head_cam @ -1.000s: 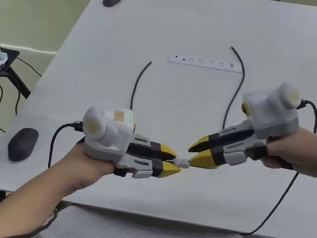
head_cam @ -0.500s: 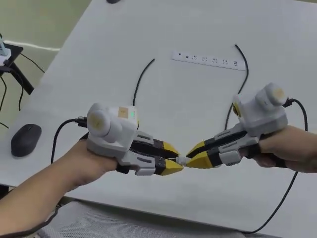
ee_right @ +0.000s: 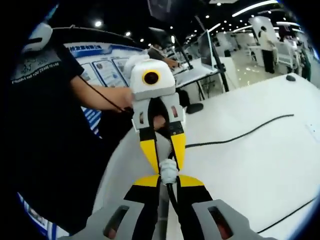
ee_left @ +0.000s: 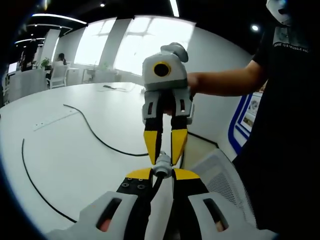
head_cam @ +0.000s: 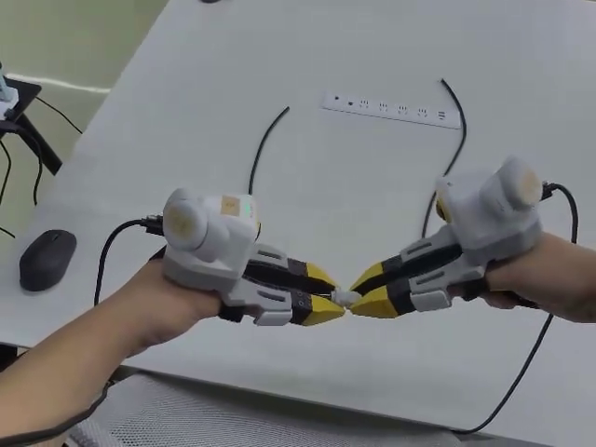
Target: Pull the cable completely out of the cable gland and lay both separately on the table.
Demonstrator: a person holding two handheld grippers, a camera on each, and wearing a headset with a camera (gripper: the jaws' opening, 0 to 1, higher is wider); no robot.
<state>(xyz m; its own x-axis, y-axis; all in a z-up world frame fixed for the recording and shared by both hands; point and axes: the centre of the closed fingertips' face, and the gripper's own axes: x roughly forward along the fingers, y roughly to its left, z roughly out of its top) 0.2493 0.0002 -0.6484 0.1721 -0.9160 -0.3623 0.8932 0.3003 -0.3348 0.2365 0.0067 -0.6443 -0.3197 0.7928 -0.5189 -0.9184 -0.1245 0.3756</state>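
Cable gland (head_cam: 345,299) sits unseparated on the cable (ee_left: 156,184): left gripper (head_cam: 328,300) clenches the cable beside it, right gripper (head_cam: 361,291) grasps the cable gland itself; pulling out and laying down remain.

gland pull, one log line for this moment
left gripper shut on cable | right gripper shut on gland | cable in gland | held above table

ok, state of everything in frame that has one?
cable gland: held off the table, cable still through it
cable: not pulled out yet, pinched just behind the gland
left claw: shut on cable
right claw: shut on cable gland
power strip: flat on table, nothing visibly plugged in
mouse: on table near its edge, idle
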